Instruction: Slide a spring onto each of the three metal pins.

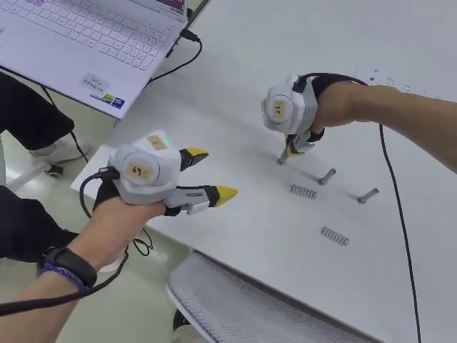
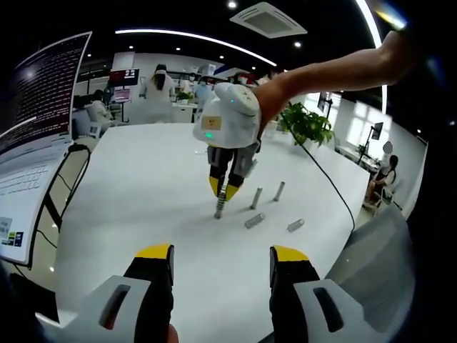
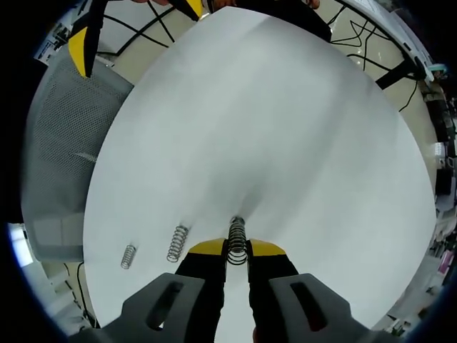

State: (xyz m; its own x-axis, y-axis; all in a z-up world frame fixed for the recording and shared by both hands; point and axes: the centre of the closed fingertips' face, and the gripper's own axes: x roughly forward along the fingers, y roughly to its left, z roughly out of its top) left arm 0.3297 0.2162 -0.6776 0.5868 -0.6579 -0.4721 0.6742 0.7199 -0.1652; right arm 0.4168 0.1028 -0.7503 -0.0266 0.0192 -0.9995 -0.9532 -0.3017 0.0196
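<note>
- The right hand-held gripper [image 1: 288, 148] points down at the table [image 1: 235, 93]. Its jaws are pinched narrow on a spring [image 3: 237, 243].
- In the right gripper view that spring runs out between the two yellow tips, with coils showing ahead of the grip and behind it.
- The spring's far end reaches the table at a pin [image 2: 220, 209] that stands slightly tilted below the right hand-held gripper. I cannot tell how far the spring sits over this pin.
- Two bare pins [image 1: 327, 176] [image 1: 368, 195] stand on the table to the right of it in the head view. They are apart from each other and clear of the jaws.
- Two loose springs [image 1: 303, 191] [image 1: 334, 236] lie flat on the table, on the person's side of the bare pins. The first lies near the closer bare pin without touching it, and the second lies further toward the table edge.
- The left hand-held gripper [image 1: 209, 174] hangs over the near left edge of the table, well apart from the pins. Its jaws are spread wide with nothing between them.
- In the left gripper view its yellow tips frame the right hand-held gripper and the row of pins ahead.
- An open laptop [image 1: 93, 43] sits at the far left of the table, with a dark cable [image 1: 178, 61] plugged into its side.
- A mesh chair [image 1: 235, 307] stands below the near edge.
</note>
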